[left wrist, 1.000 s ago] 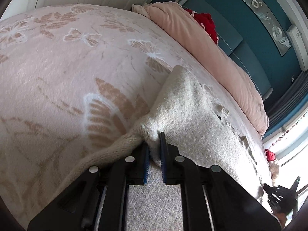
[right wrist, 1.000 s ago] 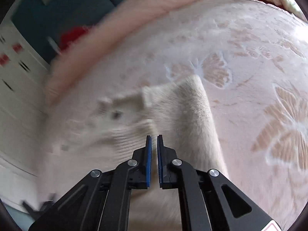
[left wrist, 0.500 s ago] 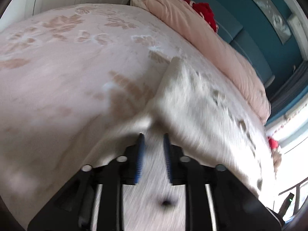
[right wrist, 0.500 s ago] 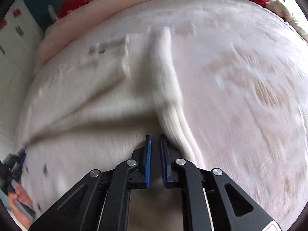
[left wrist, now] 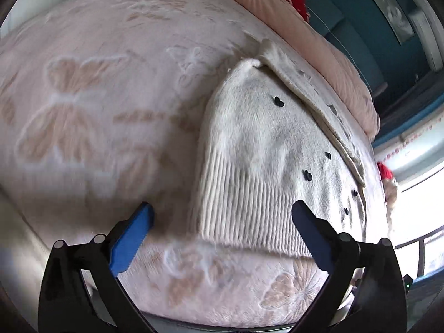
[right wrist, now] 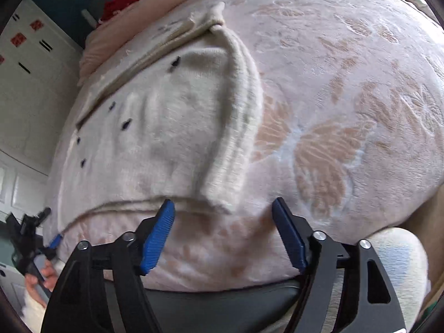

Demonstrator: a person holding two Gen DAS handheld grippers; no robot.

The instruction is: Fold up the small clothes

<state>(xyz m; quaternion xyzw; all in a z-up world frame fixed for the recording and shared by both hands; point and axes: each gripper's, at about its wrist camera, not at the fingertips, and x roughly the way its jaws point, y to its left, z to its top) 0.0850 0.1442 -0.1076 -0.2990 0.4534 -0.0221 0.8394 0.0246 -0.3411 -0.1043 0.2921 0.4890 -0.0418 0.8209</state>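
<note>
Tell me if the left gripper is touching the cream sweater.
Apart. The left wrist view shows the left gripper open above the sweater, fingertips clear of the knit.

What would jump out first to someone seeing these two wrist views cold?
The cream knit sweater with small dark buttons lies folded on the pink butterfly-patterned blanket, its ribbed hem toward the cameras. Next, both grippers hang open and empty at the near edge of the bed: the left gripper before the hem, the right gripper near the sleeve cuff.
</note>
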